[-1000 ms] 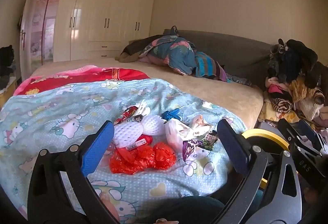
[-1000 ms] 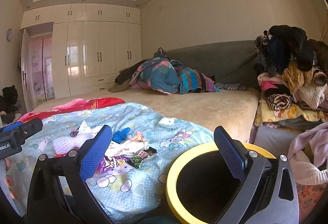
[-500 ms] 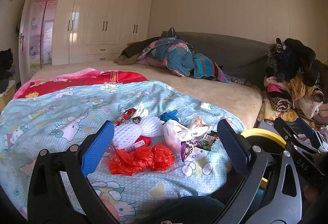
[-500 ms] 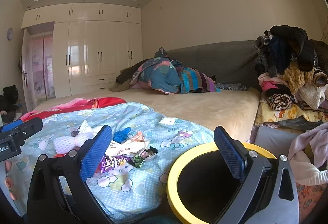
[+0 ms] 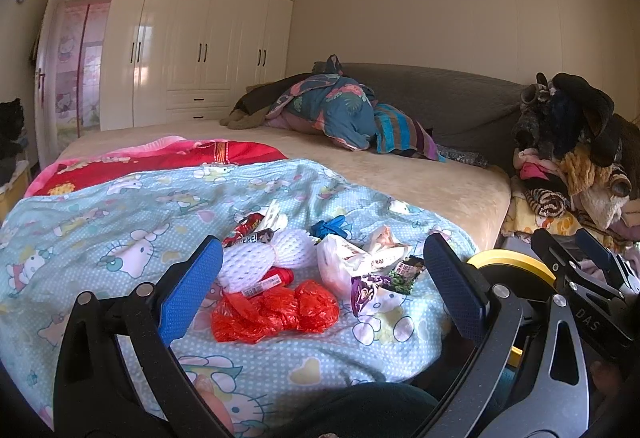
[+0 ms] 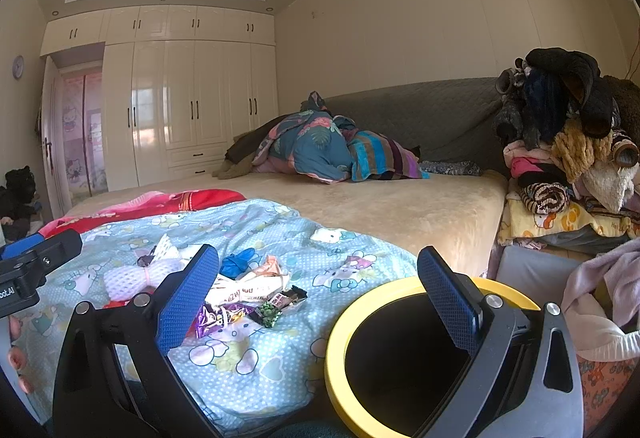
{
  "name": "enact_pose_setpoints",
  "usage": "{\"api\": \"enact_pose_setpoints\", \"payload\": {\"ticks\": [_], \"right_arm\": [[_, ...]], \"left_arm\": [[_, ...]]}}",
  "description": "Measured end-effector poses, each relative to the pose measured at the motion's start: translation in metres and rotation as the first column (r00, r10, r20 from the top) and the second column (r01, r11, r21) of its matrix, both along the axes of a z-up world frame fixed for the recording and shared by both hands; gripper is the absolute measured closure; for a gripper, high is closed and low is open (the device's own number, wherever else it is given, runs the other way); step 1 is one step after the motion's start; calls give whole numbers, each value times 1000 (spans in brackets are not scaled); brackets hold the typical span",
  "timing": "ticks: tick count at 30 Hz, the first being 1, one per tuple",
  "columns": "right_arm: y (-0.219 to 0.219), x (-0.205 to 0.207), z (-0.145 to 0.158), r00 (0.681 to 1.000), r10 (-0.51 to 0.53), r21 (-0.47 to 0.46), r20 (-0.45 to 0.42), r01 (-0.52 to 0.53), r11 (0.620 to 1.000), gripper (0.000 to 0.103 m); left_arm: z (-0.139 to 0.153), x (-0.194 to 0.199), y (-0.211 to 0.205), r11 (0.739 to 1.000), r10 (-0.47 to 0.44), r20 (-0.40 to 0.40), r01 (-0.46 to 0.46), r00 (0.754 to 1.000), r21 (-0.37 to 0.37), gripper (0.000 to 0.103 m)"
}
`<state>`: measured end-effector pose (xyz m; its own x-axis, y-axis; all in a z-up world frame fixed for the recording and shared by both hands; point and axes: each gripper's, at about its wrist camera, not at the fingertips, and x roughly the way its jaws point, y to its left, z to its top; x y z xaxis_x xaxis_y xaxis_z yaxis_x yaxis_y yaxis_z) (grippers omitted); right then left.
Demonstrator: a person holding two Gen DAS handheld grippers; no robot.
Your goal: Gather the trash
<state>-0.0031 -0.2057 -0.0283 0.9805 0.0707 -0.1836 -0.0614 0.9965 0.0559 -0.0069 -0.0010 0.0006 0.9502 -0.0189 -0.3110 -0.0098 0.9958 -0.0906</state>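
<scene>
A pile of trash lies on the blue Hello Kitty blanket [image 5: 100,222]: a crumpled red plastic bag [image 5: 276,310], white foam fruit nets [image 5: 264,258], a white wrapper bag [image 5: 344,266], a purple snack wrapper [image 5: 366,288], a blue glove [image 5: 330,228]. My left gripper [image 5: 320,290] is open and empty, hovering in front of the pile. My right gripper [image 6: 316,298] is open and empty, between the pile's wrappers [image 6: 248,290] and a yellow-rimmed black bin [image 6: 400,350] at the bed's corner. The bin's rim also shows in the left wrist view [image 5: 512,264].
The beige bed [image 6: 400,213] carries a red blanket [image 5: 160,161] and a heap of bedding [image 5: 340,113] by the grey headboard. A stack of clothes [image 6: 568,141] stands to the right of the bed. White wardrobes [image 5: 192,49] line the far wall.
Both grippers have drifted only slightly; the left view has tilted up a little. Nothing was picked up or let go.
</scene>
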Motion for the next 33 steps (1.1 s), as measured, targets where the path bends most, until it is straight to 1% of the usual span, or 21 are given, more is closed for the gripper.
{"api": "enact_pose_setpoints", "payload": {"ticks": [25,29,33], "right_arm": [[0,1,-3,1000,5,1,-8,-5,1000,6],[3,2,-7,1000,19,0,-17,-19,1000,6],[8,3,-8,998,54,-10,-24,-54,999,6]], "left_arm": [[3,-2,-1,1000,0,-1,0,1000,0,10],[4,0,2,1000,-12,-21,12,1000,-19,10],[1,4,11,999,-4,-43,2,999,-50,11]]}}
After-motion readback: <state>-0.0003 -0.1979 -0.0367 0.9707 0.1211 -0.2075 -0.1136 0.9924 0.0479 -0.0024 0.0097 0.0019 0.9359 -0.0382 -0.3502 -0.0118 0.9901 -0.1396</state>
